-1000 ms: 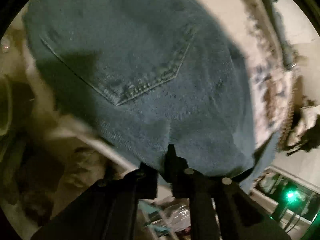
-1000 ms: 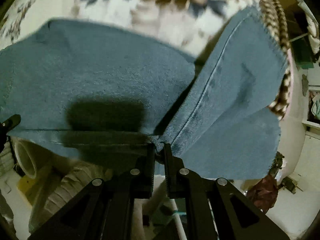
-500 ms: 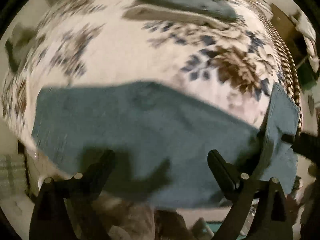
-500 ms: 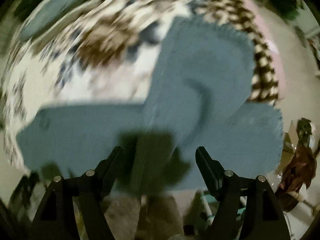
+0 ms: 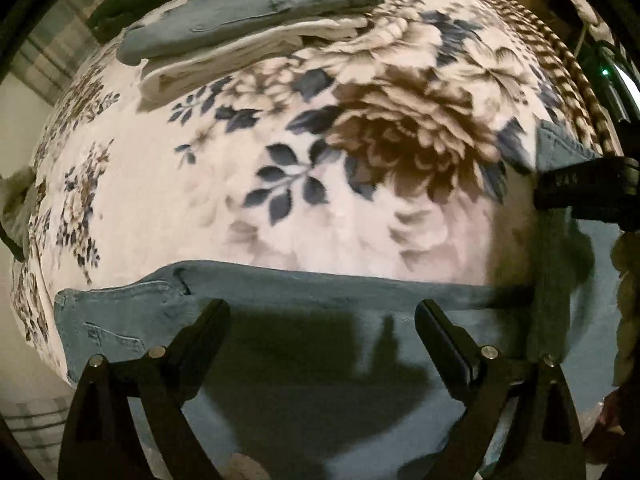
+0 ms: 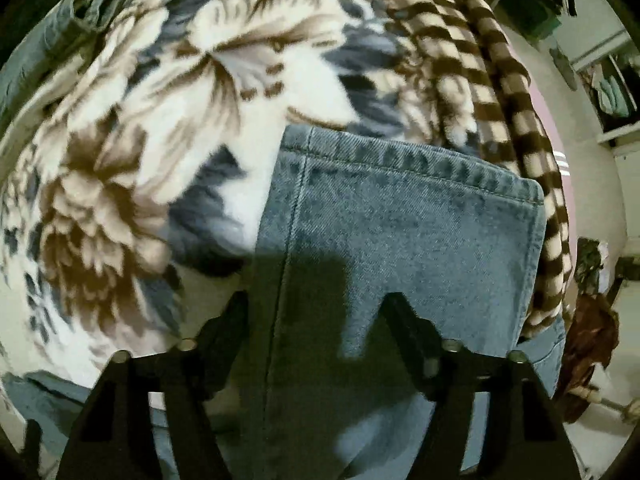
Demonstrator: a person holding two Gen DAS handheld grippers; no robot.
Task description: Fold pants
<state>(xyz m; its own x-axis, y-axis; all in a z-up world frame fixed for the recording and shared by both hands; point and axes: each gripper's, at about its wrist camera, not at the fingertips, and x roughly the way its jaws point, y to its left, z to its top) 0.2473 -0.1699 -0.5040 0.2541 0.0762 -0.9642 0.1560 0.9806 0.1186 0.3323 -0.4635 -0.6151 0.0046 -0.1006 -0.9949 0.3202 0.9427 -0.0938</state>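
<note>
Blue jeans (image 5: 304, 296) lie flat along the near edge of a floral blanket, waistband and pocket at the left. My left gripper (image 5: 320, 312) hovers over them, open wide, with nothing between its fingers. In the right wrist view a jeans leg (image 6: 400, 220) lies across the blanket with its stitched hem at the far end. My right gripper (image 6: 316, 304) points down over that leg. Its jaws are closing with denim beneath the gap, and the pads do not press on the cloth.
The floral blanket (image 5: 280, 140) covers the bed and has a brown checked border (image 6: 500, 100) at the right. A stack of folded pants (image 5: 248, 4) sits at the far side. Room clutter (image 6: 588, 320) lies beyond the bed's right edge.
Both grippers were shut on lifted denim and have let go. The jeans now lie on the blanket. Both hands have swung sideways, and the right jaws have narrowed since half a second ago.
</note>
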